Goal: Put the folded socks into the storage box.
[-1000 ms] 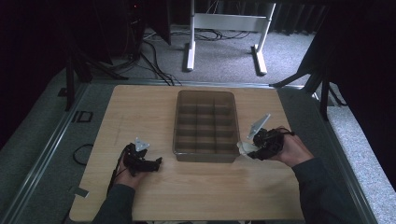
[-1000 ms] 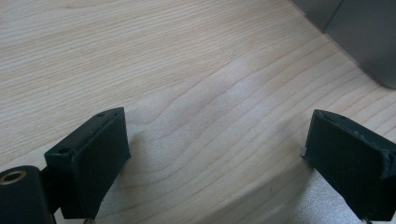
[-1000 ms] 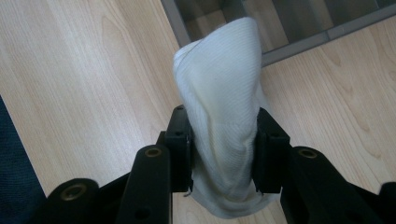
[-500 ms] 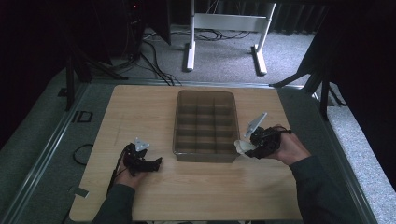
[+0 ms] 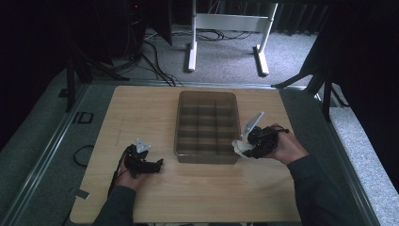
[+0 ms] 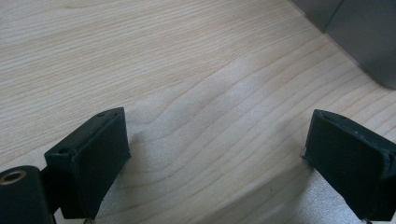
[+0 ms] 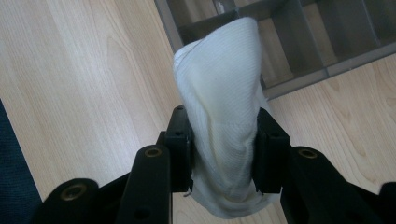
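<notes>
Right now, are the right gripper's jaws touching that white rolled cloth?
Touching: the right gripper view shows the right gripper with both jaws pressed against the white rolled cloth.

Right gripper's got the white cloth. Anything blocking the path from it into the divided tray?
Nothing visible. The right gripper is shut on the white cloth, right beside the divided tray at its near right corner. The nearest compartments look empty. The left gripper sits open on the table, off on the tray's other side.
</notes>
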`<state>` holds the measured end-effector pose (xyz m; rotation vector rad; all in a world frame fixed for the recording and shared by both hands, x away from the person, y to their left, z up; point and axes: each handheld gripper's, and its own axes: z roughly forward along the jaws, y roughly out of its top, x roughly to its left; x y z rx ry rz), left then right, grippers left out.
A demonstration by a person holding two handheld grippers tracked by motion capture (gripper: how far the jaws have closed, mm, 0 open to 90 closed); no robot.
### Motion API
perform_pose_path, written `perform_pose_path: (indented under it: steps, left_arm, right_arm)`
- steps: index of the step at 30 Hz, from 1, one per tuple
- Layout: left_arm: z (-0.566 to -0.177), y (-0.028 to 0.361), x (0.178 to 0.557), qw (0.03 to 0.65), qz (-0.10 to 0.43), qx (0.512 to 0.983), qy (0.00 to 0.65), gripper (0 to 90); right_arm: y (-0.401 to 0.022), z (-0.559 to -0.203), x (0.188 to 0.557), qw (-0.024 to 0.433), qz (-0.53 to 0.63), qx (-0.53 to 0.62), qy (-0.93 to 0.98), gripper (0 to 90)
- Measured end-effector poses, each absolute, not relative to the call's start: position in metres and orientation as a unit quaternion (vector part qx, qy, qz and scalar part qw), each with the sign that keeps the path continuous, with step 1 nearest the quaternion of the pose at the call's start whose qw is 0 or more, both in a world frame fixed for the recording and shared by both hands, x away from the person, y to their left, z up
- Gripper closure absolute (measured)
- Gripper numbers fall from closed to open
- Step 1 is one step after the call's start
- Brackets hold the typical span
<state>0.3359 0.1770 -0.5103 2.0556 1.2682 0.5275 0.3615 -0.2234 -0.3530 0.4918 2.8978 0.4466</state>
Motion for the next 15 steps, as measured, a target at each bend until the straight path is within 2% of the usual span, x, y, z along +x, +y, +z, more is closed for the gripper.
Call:
perform_pose_path:
  steps: [15]
  left_arm:
    - [-0.51,0.177,0.336,0.329,0.202,0.784,0.485,6.6]
  right_arm:
    - [-0.21,-0.353,0.367,0.083,0.152,0.159,0.972,64.7]
